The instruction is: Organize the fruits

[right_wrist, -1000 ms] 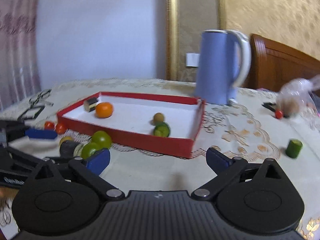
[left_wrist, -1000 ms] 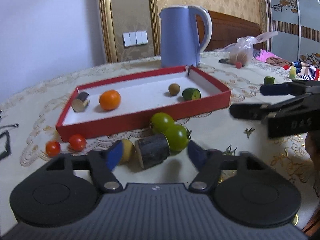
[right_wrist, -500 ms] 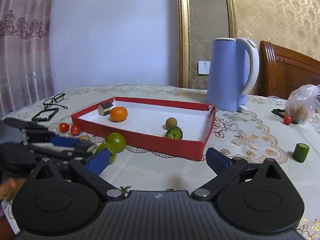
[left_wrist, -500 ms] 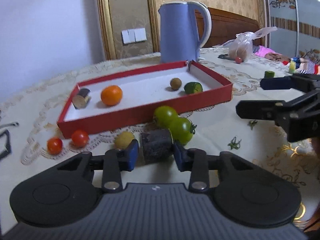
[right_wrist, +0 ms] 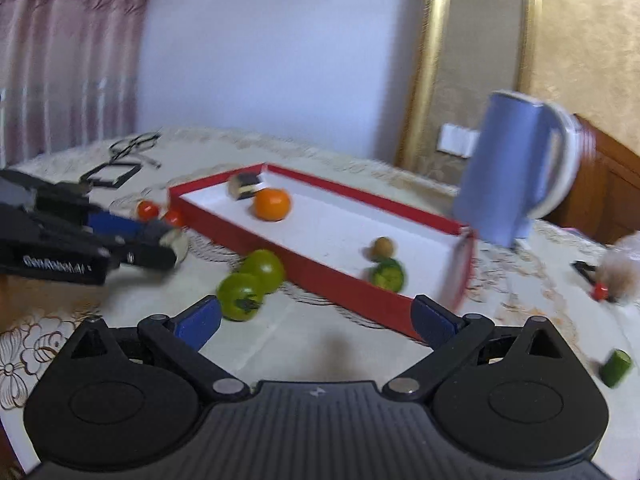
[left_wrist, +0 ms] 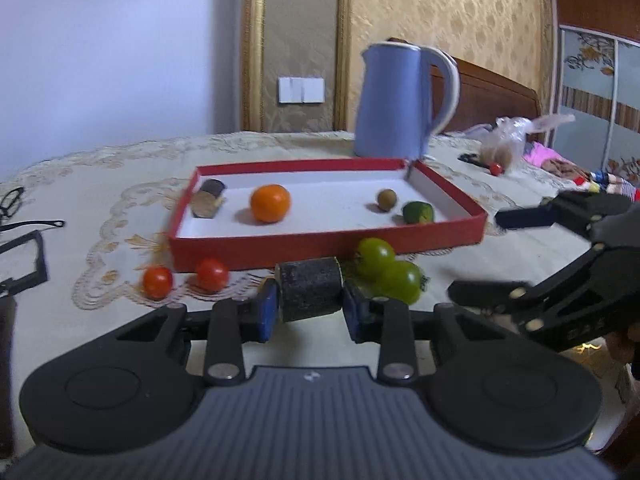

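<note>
1. Between my left gripper (left_wrist: 309,311) pads sits the dark chunk (left_wrist: 310,294), pinched on both flat sides, a hold that should stop it rolling.
2. Same view: red tray (left_wrist: 320,242) just behind, holding an orange (left_wrist: 270,209), a dark slice (left_wrist: 207,203), a brown fruit (left_wrist: 386,199) and a green piece (left_wrist: 418,212). I judge the chunk goes in there next.
3. Same view: green tomatoes (left_wrist: 386,266) lie against the tray wall, red tomatoes (left_wrist: 182,278) to the side, all outside it.
4. Right wrist view: my right gripper (right_wrist: 316,318) is spread wide and empty, near the green tomatoes (right_wrist: 250,284), probably lining up for one.
5. Same view: my left gripper (right_wrist: 132,240) is at the left edge; kettle (right_wrist: 516,172) behind the tray (right_wrist: 332,276); green stub (right_wrist: 616,368) well apart on the cloth.
</note>
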